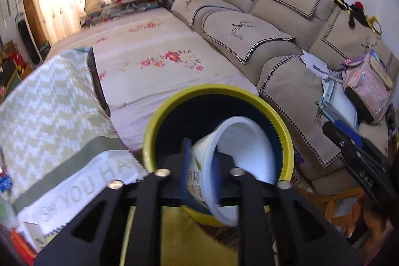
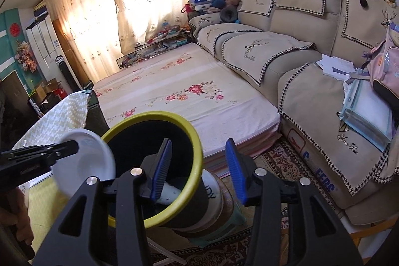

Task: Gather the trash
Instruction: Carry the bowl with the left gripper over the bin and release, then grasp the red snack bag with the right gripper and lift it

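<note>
Left wrist view: your left gripper (image 1: 200,173) has a white cup (image 1: 222,166) between its blue pads (image 1: 185,166), tipped on its side with the mouth facing into the bin (image 1: 286,138). The cup hangs over the bin's dark opening, its lower edge out past the near rim. You cannot tell from this blurred view whether the pads press on the cup or have let go of it. The risk, as you judge it: if the cup drops from here, its lower edge may catch the near rim and send it out onto the yellow cloth (image 1: 174,236) below instead of inside. Tilt it further in before you let it fall.

Right wrist view: your right gripper (image 2: 199,171) stands released, nothing between its pads (image 2: 162,168). One pad sits inside the bin (image 2: 197,138) mouth, the other outside the yellow rim, so the wall runs between the jaws without being squeezed. The cup (image 2: 92,158) shows at the left edge of the bin, held up by the left gripper (image 2: 72,145), beside the rim, not clearly over the opening. White trash (image 2: 169,193) already lies at the bottom. The bin perches on a stack of tubs (image 2: 214,198); with no firm hold on its wall, a knock from the cup could tip it. Close on the rim first.
</note>
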The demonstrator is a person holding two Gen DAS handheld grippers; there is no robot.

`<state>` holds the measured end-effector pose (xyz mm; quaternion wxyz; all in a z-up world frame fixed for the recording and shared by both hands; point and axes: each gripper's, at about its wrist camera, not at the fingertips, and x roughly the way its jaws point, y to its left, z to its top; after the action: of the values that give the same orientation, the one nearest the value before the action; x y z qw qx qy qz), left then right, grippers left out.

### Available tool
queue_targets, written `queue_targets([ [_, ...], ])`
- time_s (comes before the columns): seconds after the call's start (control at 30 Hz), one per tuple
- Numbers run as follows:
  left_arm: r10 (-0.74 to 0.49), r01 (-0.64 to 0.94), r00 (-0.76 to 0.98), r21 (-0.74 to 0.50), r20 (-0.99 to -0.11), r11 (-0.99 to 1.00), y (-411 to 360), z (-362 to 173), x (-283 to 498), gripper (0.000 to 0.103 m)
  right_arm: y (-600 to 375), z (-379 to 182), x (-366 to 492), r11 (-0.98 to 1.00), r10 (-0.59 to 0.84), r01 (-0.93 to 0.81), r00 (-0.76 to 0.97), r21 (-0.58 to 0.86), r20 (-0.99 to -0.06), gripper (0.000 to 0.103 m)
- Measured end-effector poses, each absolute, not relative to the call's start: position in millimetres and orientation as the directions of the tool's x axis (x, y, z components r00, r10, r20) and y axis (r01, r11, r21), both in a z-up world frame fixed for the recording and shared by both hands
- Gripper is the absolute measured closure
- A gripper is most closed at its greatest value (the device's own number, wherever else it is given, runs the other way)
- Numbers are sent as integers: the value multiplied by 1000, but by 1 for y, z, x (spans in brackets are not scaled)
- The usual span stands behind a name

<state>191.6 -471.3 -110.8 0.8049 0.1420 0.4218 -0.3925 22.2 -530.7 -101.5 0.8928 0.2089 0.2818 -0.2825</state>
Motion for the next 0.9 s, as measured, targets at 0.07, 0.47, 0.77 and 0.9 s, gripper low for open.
queue_targets([
  [0.07,-523,743,340,-118,-782,659,-467,-111,192,65,-532,-102,23,753,-384,621,682,216,-622,59],
  [0.47,-577,679,514,-110,-634,726,-328,-33,135,27,-503,-100,40,802,-335,562,705,204,-625,57],
  [0.77,-369,439,746,-6,-555,898,-167,-3,94,12,-426,-94,81,909,-184,375,755,184,-630,54],
  [0.9,-274,324,787,-7,-552,946,-106,-4,84,11,-375,-91,99,953,-80,245,769,177,-635,54],
])
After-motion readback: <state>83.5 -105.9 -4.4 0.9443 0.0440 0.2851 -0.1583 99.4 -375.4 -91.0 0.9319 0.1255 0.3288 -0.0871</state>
